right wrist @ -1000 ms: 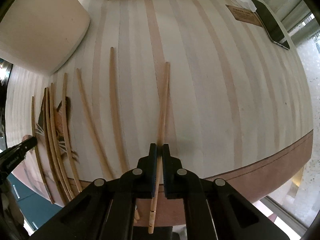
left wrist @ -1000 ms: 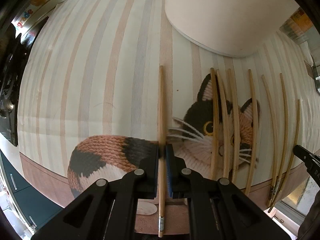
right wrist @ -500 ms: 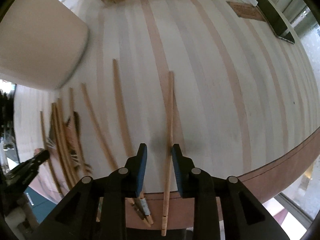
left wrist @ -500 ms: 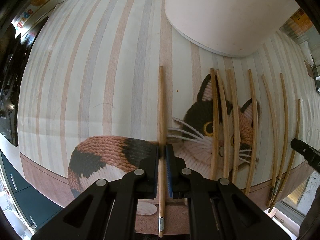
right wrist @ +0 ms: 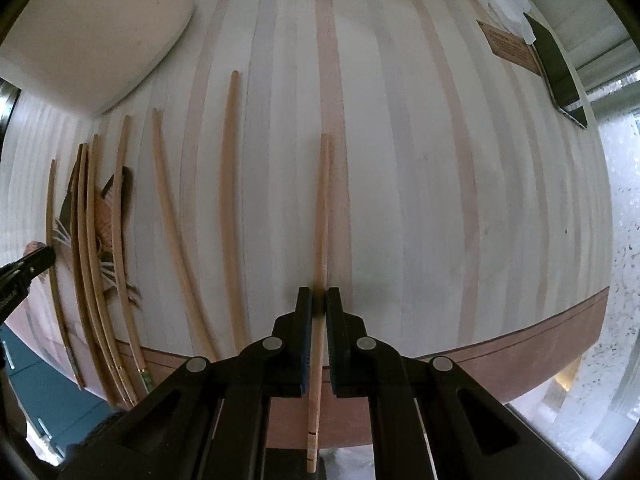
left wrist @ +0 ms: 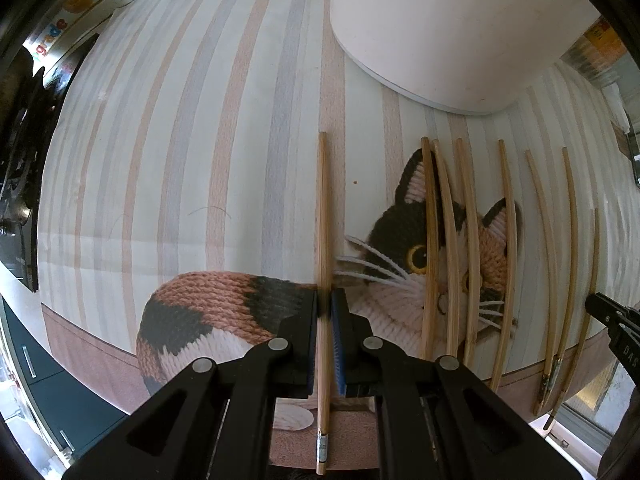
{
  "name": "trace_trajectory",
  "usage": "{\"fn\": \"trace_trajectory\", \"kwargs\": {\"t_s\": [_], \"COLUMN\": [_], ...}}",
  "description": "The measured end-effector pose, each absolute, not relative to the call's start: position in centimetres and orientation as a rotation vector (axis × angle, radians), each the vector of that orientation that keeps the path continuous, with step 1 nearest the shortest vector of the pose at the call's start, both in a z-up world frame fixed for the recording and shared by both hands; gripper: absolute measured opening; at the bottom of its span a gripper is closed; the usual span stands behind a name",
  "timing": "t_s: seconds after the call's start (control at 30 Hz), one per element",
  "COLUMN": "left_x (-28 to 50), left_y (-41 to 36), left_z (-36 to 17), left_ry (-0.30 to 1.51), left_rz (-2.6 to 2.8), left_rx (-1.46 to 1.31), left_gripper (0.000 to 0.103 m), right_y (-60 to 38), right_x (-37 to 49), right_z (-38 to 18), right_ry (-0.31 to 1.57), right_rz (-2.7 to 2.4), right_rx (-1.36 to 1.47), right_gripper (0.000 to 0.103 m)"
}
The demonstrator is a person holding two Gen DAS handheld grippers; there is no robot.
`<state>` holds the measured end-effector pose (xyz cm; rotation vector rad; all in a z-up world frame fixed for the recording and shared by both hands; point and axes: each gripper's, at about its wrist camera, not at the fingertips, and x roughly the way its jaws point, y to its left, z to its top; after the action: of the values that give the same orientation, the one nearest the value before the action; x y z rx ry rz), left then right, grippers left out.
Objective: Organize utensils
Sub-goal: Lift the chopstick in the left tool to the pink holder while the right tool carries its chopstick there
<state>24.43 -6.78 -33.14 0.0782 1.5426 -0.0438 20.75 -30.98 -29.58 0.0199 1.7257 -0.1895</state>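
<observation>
My left gripper (left wrist: 324, 296) points down at the striped cat-print mat and is shut on a wooden chopstick (left wrist: 323, 208) that lies along the stripes. To its right, several chopsticks (left wrist: 468, 240) lie side by side across the cat's face. My right gripper (right wrist: 319, 298) has its jaws closing on another wooden chopstick (right wrist: 322, 208), and the pads press its sides. Left of it lie more loose chopsticks (right wrist: 228, 200). Each gripper's tip shows at the edge of the other's view.
A white rounded container (left wrist: 440, 20) stands at the back of the mat, also in the right wrist view as the white container (right wrist: 88, 28). A dark phone (right wrist: 560, 80) and a brown card (right wrist: 510, 46) lie at the far right. The mat's brown border (right wrist: 520, 360) marks the near table edge.
My right gripper opened around its chopstick half a second ago and has closed on it again, with a slight roll. The left gripper and its chopstick have not moved.
</observation>
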Motion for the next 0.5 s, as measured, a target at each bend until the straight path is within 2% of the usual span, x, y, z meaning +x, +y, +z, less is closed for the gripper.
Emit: {"fn": "trace_trajectory", "kwargs": {"t_s": [0.33, 0.5], "left_x": [25.6, 25.5], "left_y": [-7.1, -6.8], "left_z": [-33.3, -31.5], "left_ry": [1.527, 1.444], "left_rz": [-0.051, -0.013], "left_rx": [0.107, 0.135], "left_gripper": [0.004, 0.004], "right_y": [-29.5, -30.0], "right_x": [23.2, 23.0], "right_z": [-30.8, -30.3], "right_ry": [1.729, 1.690], "right_rz": [-0.206, -0.230], "right_rx": [0.021, 0.051], "right_gripper": [0.008, 0.007]}}
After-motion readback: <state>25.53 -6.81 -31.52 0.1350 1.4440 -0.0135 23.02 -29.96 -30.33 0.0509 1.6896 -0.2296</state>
